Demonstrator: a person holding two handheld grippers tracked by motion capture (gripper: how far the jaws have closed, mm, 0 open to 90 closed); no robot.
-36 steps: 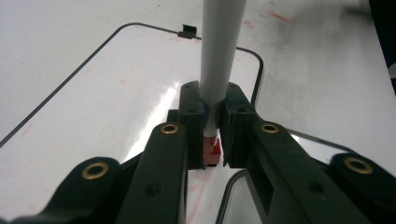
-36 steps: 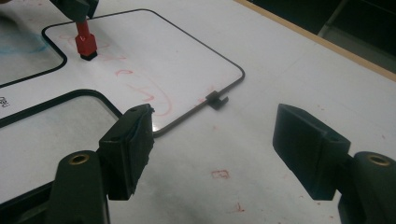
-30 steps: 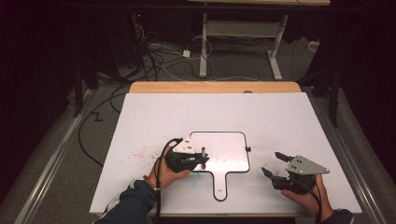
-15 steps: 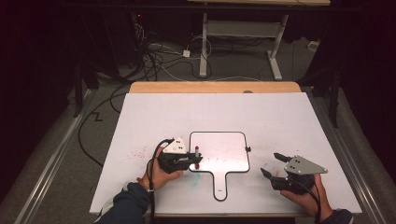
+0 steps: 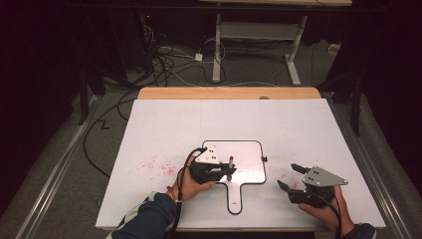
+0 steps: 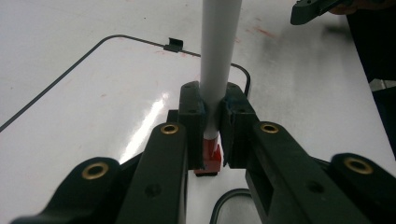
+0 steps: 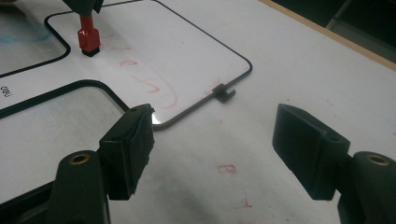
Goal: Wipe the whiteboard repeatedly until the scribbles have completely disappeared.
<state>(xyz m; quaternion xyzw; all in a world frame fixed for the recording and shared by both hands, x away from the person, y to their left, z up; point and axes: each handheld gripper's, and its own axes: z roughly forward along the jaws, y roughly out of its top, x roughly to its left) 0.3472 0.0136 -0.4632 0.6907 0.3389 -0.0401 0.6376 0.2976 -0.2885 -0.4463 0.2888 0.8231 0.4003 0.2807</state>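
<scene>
A large white table [image 5: 298, 129] fills the middle of the high view, with a wooden strip [image 5: 229, 93] along its far edge and a dark floor strewn with cables [image 5: 169, 64] beyond it. Near the front of the table lies a small whiteboard [image 5: 246, 154] with a thin black rim and a short handle pointing toward the person; in the right gripper view its surface [image 7: 187, 51] carries faint red scribbles, and a little black clip [image 7: 224, 93] sits on its edge. Red smudges [image 5: 157, 164] mark the table to the left of the board. The left gripper [image 5: 226, 172], held in the person's left hand [image 5: 186, 184], reaches over the board's left part, its jaws closed tight on a marker [image 6: 219, 56] with a white barrel that stands upright between them. The marker's red end [image 7: 88, 39] points down at the board, and whether it touches the surface cannot be told. The right gripper [image 5: 288, 177], held in the right hand [image 5: 326, 211], rests low over the bare table just right of the board, its jaws spread wide with nothing between them. The two grippers are well apart.
</scene>
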